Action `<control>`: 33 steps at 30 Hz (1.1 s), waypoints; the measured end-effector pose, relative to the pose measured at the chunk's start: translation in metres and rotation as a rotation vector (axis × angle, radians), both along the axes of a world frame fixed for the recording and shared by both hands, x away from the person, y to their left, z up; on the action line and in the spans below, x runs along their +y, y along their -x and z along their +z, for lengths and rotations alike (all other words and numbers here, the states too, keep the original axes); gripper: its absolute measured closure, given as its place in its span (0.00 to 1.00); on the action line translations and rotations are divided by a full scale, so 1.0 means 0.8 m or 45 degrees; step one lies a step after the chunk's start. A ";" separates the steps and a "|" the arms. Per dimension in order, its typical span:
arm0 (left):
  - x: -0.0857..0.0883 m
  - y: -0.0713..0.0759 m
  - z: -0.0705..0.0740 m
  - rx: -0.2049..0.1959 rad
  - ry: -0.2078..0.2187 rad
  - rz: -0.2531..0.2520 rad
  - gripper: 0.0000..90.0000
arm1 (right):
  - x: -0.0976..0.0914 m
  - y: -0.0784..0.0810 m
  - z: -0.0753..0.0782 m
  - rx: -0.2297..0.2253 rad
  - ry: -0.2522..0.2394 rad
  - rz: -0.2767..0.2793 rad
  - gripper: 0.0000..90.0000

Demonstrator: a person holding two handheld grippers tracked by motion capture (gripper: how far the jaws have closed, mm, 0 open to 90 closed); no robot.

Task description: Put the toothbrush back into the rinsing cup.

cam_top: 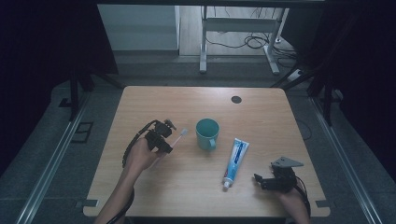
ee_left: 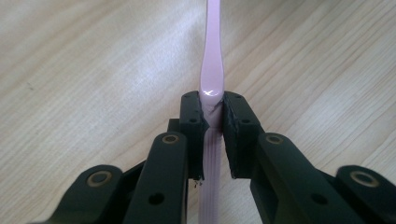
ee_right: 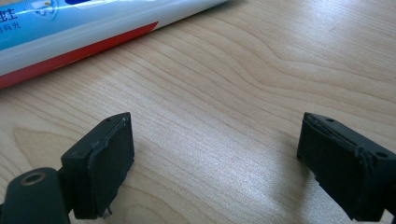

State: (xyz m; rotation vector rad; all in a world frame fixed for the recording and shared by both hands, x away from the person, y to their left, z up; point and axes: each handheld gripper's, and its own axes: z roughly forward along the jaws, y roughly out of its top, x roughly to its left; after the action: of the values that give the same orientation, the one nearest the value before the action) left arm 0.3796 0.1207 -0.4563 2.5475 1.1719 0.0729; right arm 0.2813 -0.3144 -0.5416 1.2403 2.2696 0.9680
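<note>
Toothbrush: your left gripper (cam_top: 164,138) holds the pink toothbrush (ee_left: 211,70). Its fingers (ee_left: 192,122) are squeezed narrow on the handle, just where it gets fat and ribbed.
Where it is: left of the green cup (cam_top: 207,133), over the wooden surface (cam_top: 187,100). The brush end points at the cup. It looks lifted a little off the surface, but that is hard to tell from above.
How it feels: light, thin and stiff. The plastic is smooth and shiny, so it could slip or spin in your grip.
Best place to hold: stay on the ribbed part, where the fingers bite best. Keep the squeeze steady and do not tip it fast.
Right gripper: your right gripper (ee_right: 215,156) rests low near the front right of the surface. Its fingers are wide apart with nothing between them.
Toothpaste: the tube (cam_top: 235,160) lies flat between the cup and your right gripper. It is soft, so hold it gently near the middle.
</note>
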 end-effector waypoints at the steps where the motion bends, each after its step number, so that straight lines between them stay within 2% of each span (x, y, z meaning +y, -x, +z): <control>1: 0.001 0.001 0.002 -0.012 0.013 0.011 0.88 | 0.000 0.000 0.000 0.000 0.000 0.000 0.12; 10: 0.007 0.002 0.019 -0.111 0.091 0.013 0.88 | 0.000 0.000 0.000 0.000 -0.001 -0.001 0.12; 18: 0.004 0.004 0.033 -0.194 0.153 -0.016 0.88 | 0.000 0.000 0.000 -0.002 0.000 0.001 0.12; 22: 0.001 0.006 0.038 -0.244 0.187 -0.007 0.88 | 0.000 0.000 0.000 -0.003 0.001 0.001 0.12; 33: 0.002 0.008 0.052 -0.338 0.273 -0.022 0.88 | 0.000 0.000 0.000 -0.003 0.001 0.001 0.12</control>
State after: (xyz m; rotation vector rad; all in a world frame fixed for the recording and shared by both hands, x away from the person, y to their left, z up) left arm 0.3733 0.1222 -0.4150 2.2778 0.9981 0.2584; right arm 0.2814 -0.3144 -0.5416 1.2375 2.2688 0.9687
